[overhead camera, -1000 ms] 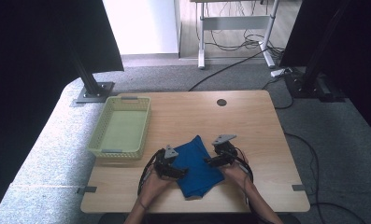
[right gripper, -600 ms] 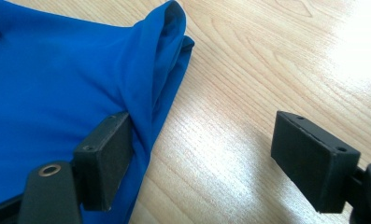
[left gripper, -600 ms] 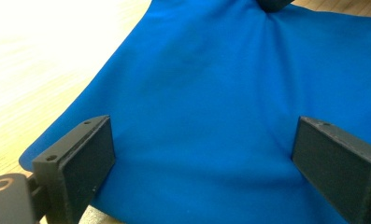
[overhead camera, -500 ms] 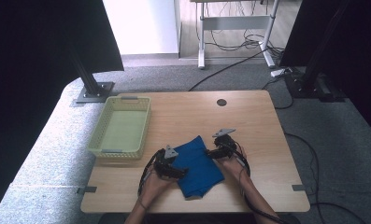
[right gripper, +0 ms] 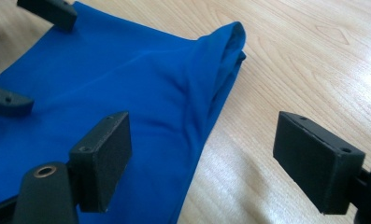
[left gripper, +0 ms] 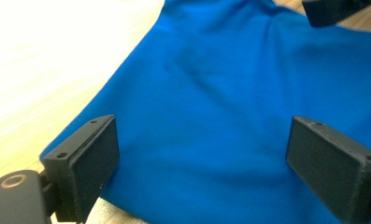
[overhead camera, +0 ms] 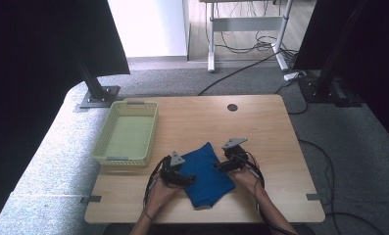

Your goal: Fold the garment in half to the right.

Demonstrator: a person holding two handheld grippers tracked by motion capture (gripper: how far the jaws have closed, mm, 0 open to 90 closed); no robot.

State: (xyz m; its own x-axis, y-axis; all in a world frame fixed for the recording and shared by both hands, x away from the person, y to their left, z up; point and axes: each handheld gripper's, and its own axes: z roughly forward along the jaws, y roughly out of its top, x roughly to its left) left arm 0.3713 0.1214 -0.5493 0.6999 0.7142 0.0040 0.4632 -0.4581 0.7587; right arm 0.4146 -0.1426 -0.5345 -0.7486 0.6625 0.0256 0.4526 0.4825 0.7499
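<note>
The cloth [overhead camera: 205, 174] lies folded at the table's [overhead camera: 260, 122] 6 o'clock edge. The right gripper [right gripper: 202, 163] has been drawn back to the cloth's 3 o'clock edge, jaws released; the left gripper [left gripper: 202, 168] hovers released over it. The fold is judged nearly finished.

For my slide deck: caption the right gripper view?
Open right gripper straddling the folded edge of a blue cloth on a wooden table.
</note>
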